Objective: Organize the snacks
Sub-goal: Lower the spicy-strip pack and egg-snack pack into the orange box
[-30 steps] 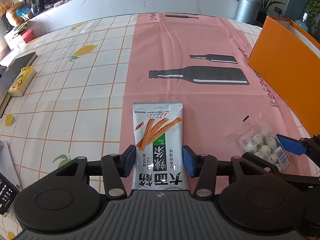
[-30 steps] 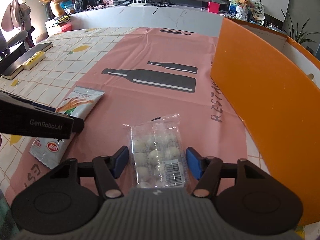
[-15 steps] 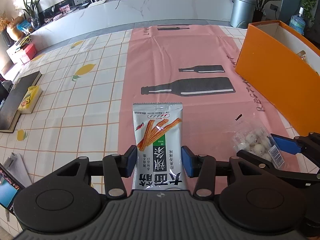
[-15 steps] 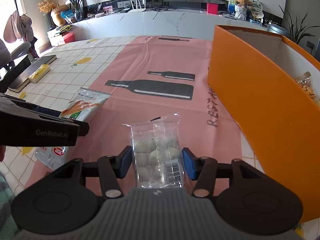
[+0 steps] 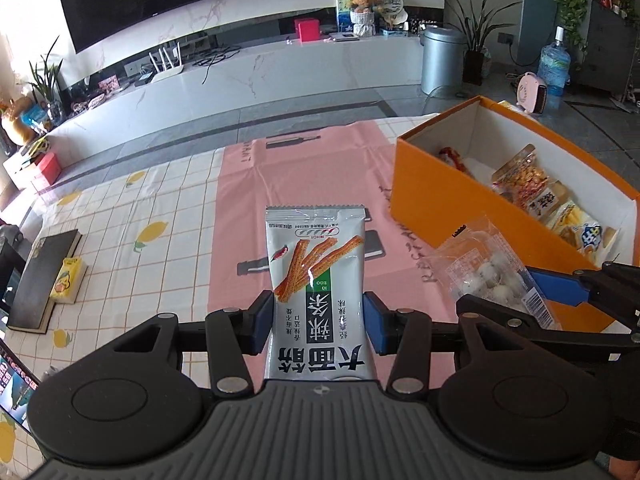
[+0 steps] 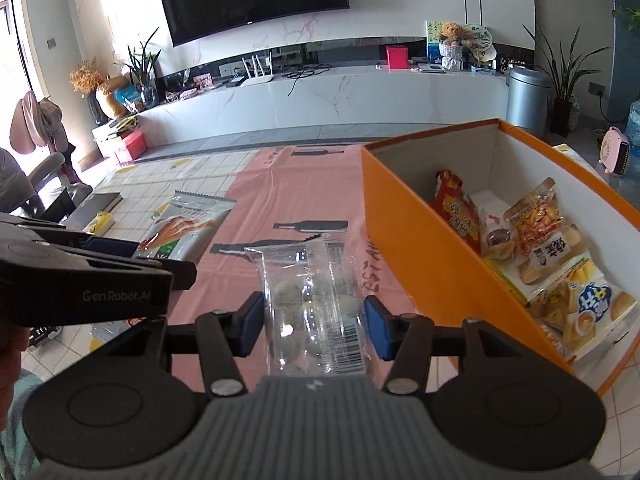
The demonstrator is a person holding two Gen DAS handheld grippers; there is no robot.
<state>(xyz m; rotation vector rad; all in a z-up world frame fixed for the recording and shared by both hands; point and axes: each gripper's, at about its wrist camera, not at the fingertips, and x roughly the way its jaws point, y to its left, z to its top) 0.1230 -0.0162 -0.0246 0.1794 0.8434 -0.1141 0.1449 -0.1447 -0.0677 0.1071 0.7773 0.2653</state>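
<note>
Gripping now: you hold one snack in each tool, both lifted clear of the table (image 5: 168, 208).
Left gripper (image 5: 319, 325): your blue pads pinch the silver spicy-stick packet (image 5: 316, 280) by its two side edges, near its lower half; the packet stands upright, its top pointing away from you.
Right gripper (image 6: 314, 326): its jaws have just been closing, and they now press on the clear bag of white balls (image 6: 312, 300) from both sides; the barcode corner sits beside the right pad.
Packet's place: it hangs over the pink runner (image 5: 304, 168), above the printed bottle shapes, left of the box.
Bag's place: you carry it just left of the orange box (image 6: 420, 248), close to its near-left wall; in the left view the same bag shows at right, in front of that wall.
Box contents: you can see several snack packs lying along the white inside, among them a red packet (image 6: 456, 208) at the far end and a blue-and-white pack (image 6: 596, 300) nearest you.
Left of table: a dark book (image 5: 44, 276) with a yellow carton (image 5: 70, 280) beside it lies on the checked cloth, well apart from both snacks.
</note>
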